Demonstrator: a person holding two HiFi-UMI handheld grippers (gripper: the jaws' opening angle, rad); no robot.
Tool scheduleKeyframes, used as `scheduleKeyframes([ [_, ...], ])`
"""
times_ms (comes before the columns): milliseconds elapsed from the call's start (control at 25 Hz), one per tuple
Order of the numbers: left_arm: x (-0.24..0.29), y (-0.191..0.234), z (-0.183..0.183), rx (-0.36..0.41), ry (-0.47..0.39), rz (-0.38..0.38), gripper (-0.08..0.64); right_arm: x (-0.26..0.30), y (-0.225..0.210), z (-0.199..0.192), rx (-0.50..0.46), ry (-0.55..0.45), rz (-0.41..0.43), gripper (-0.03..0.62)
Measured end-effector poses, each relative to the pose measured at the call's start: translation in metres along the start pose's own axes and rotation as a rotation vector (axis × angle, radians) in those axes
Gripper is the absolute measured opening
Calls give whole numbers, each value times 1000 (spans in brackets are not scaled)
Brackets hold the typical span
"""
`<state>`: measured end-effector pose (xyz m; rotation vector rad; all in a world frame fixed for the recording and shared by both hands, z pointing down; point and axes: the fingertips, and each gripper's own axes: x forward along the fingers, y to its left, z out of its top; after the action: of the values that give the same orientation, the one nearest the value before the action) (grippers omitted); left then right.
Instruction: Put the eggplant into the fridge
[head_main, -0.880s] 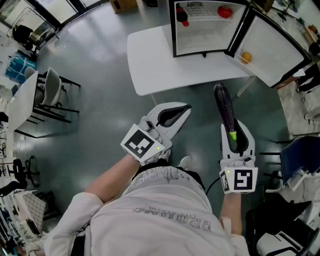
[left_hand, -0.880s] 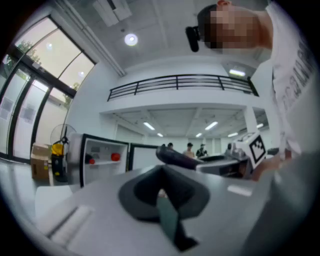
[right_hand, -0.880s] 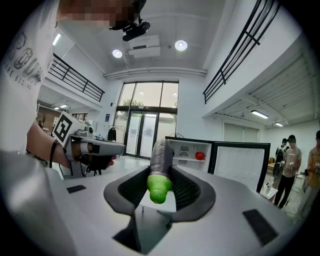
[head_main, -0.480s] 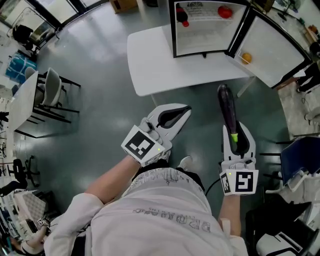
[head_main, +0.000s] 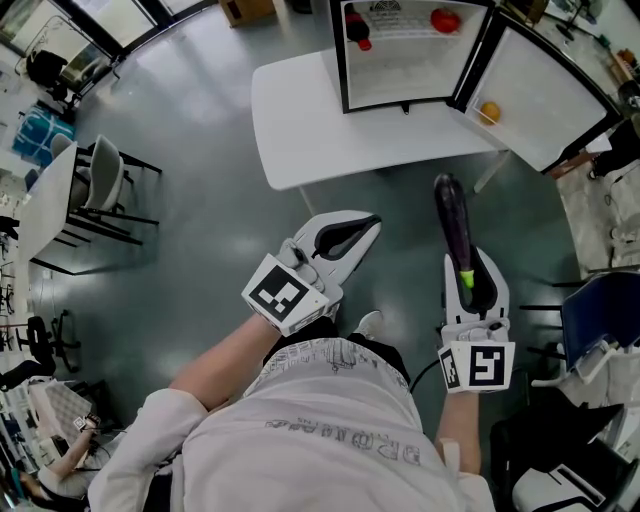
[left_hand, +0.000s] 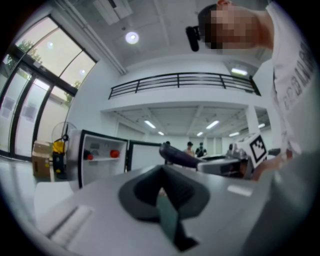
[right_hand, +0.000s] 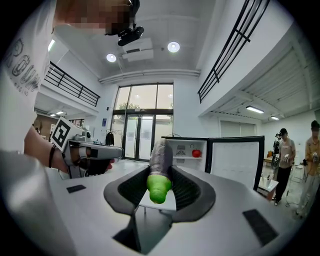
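Observation:
A long dark purple eggplant (head_main: 453, 222) with a green stem end (right_hand: 159, 188) is held above the floor, and my right gripper (head_main: 468, 264) is shut on its stem end. It points level toward the small fridge (head_main: 400, 55) on the white table (head_main: 300, 120). The fridge door (head_main: 530, 90) stands open to the right. Inside are a red tomato (head_main: 445, 18) and a dark bottle (head_main: 356, 25); an orange (head_main: 489, 111) sits in the door. My left gripper (head_main: 372, 220) hovers left of the eggplant, shut and holding nothing. From the left gripper view the eggplant (left_hand: 180, 156) shows to the right.
Chairs and a table edge (head_main: 95, 180) stand at the left, and a blue chair (head_main: 600, 310) at the right. A cardboard box (head_main: 245, 10) sits on the floor behind the table. People (right_hand: 285, 160) stand far off to the right.
Hardly anything: my right gripper and the eggplant have drifted slightly right, and the fridge sits a touch higher in the head view. The left gripper stays put.

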<state>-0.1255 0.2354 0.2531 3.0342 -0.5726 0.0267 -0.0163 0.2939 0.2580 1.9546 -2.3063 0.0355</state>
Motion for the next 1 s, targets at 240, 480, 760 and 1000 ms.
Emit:
scheduleKeyframes([
  [240,9,-21,-4,8,2,5,8,-17,-12,-6,-6,1,13,130],
  [480,16,-37,-4,15,-6,13,8,-29,-21,-10,-11,2,30,130],
  [760,28,-48,-6,12,-11,24,8,-36,-32,-16,-12,1,44,130],
  [1000,42,-52,-4,23,-18,16,8,-37,-43,-16,-31,1,40,130],
])
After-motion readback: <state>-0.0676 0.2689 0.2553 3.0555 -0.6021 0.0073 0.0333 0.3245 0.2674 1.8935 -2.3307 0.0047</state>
